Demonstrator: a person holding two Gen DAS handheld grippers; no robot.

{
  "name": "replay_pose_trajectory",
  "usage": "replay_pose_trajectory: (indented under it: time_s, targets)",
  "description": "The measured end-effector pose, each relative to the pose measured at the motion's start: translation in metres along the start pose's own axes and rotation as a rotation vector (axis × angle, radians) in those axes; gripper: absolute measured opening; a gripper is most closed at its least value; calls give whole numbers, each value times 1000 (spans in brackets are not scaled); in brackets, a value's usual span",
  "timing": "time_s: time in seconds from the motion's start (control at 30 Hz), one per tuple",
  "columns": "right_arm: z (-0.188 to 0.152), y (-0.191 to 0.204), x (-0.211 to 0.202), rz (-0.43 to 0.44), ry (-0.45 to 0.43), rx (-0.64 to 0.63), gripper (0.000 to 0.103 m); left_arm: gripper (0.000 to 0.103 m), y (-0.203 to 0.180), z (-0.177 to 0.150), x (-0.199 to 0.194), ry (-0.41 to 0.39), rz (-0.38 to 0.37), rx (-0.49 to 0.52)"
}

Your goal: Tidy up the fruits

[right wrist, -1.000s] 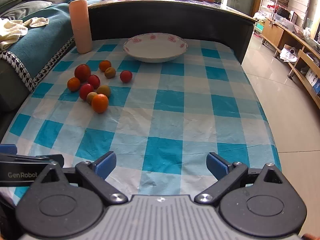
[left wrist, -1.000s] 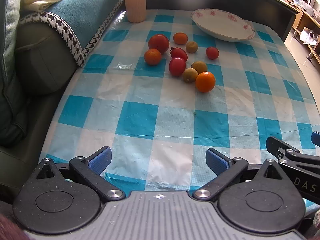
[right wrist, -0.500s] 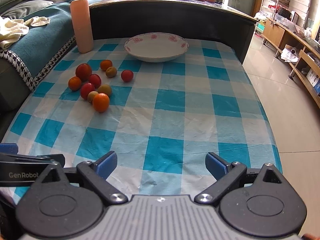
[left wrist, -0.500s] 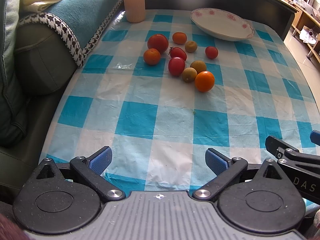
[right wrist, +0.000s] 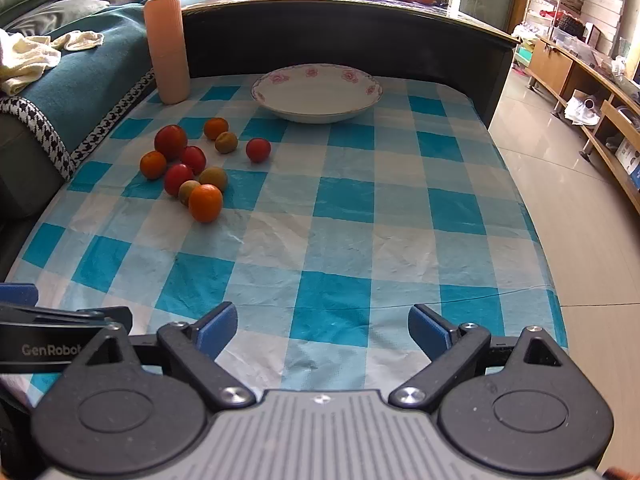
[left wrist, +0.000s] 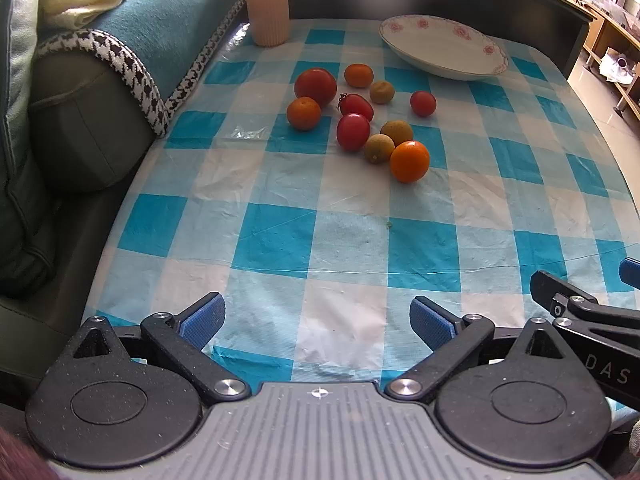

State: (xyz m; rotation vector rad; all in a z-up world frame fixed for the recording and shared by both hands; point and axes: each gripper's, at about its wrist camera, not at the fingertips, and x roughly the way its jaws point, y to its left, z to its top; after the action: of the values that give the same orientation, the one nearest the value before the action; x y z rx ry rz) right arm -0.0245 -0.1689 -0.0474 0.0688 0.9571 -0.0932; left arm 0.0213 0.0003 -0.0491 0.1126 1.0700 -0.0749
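Left gripper [left wrist: 318,318] and right gripper [right wrist: 322,326] spread wide, fruit cluster [right wrist: 188,170] near floral plate [right wrist: 316,90], pink cylinder [right wrist: 166,48] beside sofa [left wrist: 60,100]

- The left wrist view looks from low over the near edge of the counter [left wrist: 344,240], facing forward along its own jaws toward the far end, with the sofa [left wrist: 88,120] close on its left.
- The right wrist view sits just beside it to the right, equally low and facing the same way, taking in the floor [right wrist: 580,208] on its right.
- Both views share the checked cloth, the cluster of fruits [left wrist: 360,120] [right wrist: 188,168] well ahead, the plate [left wrist: 442,48] [right wrist: 316,90] and the pink cylinder [left wrist: 266,0] [right wrist: 167,48] at the far end.
- Each view catches the neighbouring tool's edge at its lower corner.
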Motion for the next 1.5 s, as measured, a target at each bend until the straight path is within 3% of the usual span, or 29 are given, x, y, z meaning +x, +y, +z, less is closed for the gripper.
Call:
replay_pose_trajectory:
  time_s: [0.47, 0.9, 1.03, 1.2, 1.5]
  targets:
    - [0, 1, 0, 3, 1, -1, 92, 100, 0, 0, 0, -1, 2, 2]
    - [13, 10, 2, 53, -6, -66, 81, 100, 9, 7, 0, -28, -2, 19]
    - [24, 19, 9, 90, -21, -140, 75, 100, 13, 13, 3, -42, 15, 52]
    - [41, 26, 28, 196, -11, -167, 59, 98, 20, 27, 10, -55, 25, 117]
    - [66, 55, 65, 301, -24, -267, 52, 92, 35, 46, 28, -24, -35, 149]
